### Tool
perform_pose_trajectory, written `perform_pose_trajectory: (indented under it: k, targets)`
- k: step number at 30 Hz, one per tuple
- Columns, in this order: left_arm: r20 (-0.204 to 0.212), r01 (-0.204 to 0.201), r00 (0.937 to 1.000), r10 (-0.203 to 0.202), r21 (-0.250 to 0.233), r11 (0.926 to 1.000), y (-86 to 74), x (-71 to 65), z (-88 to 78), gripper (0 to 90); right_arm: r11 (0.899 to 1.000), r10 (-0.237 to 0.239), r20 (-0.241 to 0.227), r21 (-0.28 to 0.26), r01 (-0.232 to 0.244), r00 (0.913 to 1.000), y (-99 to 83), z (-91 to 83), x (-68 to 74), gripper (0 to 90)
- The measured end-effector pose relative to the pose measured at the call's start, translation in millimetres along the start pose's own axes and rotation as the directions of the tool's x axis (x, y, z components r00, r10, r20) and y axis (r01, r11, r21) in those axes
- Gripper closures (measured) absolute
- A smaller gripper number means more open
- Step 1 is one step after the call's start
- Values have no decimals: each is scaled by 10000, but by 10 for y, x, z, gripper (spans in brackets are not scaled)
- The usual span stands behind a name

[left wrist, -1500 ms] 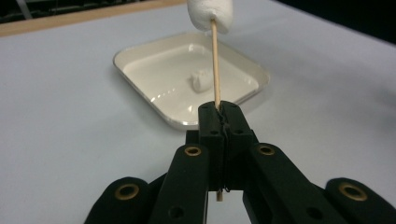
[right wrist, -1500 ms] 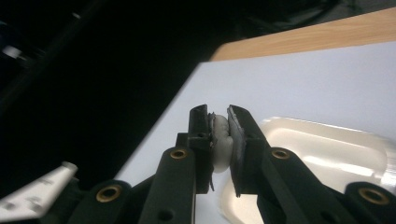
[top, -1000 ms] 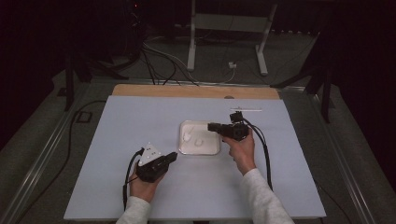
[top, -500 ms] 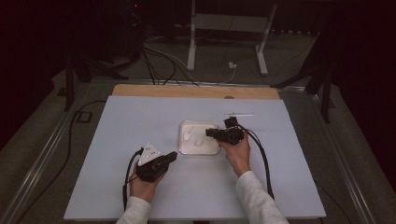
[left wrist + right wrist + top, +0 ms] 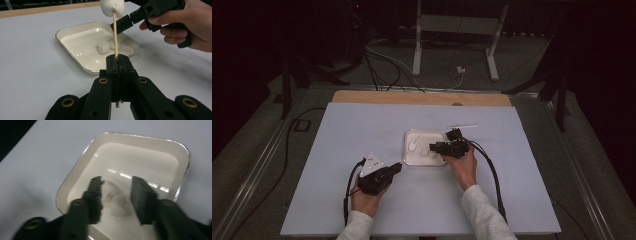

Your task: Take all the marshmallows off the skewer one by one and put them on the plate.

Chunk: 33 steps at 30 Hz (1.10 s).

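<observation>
Dim lab, loose floor cables [image 5: 382, 55]; metal stand [image 5: 452, 30]

A pale blue-white sheet covers the counter [image 5: 362, 150], leaving a light wooden strip [image 5: 412, 97] exposed along its far edge. A thin white stick-like item [image 5: 462, 125] lies on the sheet. On the dark floor beyond stand a white metal frame stand [image 5: 452, 35], loose black and white cables [image 5: 382, 60] and a small white plug [image 5: 460, 70].

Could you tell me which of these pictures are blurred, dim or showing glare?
Right gripper view: motion-blurred, with soft edges on the right gripper and marshmallows; glare streaks on the tray floor. Left gripper view: sharp, a small highlight in the tray. High view: dim, dark surroundings, evenly lit table.
</observation>
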State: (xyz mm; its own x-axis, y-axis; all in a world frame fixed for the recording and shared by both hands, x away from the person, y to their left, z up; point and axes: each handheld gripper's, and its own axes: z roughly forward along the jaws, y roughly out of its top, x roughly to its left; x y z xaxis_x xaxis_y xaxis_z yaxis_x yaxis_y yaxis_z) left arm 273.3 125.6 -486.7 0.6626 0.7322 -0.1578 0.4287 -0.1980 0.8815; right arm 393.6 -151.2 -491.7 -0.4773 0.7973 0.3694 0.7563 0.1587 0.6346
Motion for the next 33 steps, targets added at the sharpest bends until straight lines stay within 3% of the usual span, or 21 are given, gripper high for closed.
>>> perform_pose_trajectory:
  k: [2,5,11,16,33]
  targets:
    - [2,4,10000,-4,4,10000,0,1,0,900,9999,-27,-11,127,27,10000,-4,14,-3,467]
    - [-20,15,10000,-15,-3,10000,-1,2,1,900,9999,-20,-138,-127,19,9999,-2,-7,3,354]
    - [-25,64,10000,-64,-15,10000,-2,7,-3,900,9973,75,-823,-723,-134,9966,44,-126,38,157]
    - [-5,62,10000,-62,-21,10000,-2,2,0,900,9936,-28,-1691,-1115,-163,9856,78,-244,72,13]
    - [109,91,9999,-90,-81,9999,4,-13,1,900,9888,-14,-3005,-1427,-435,9538,108,-348,220,0]
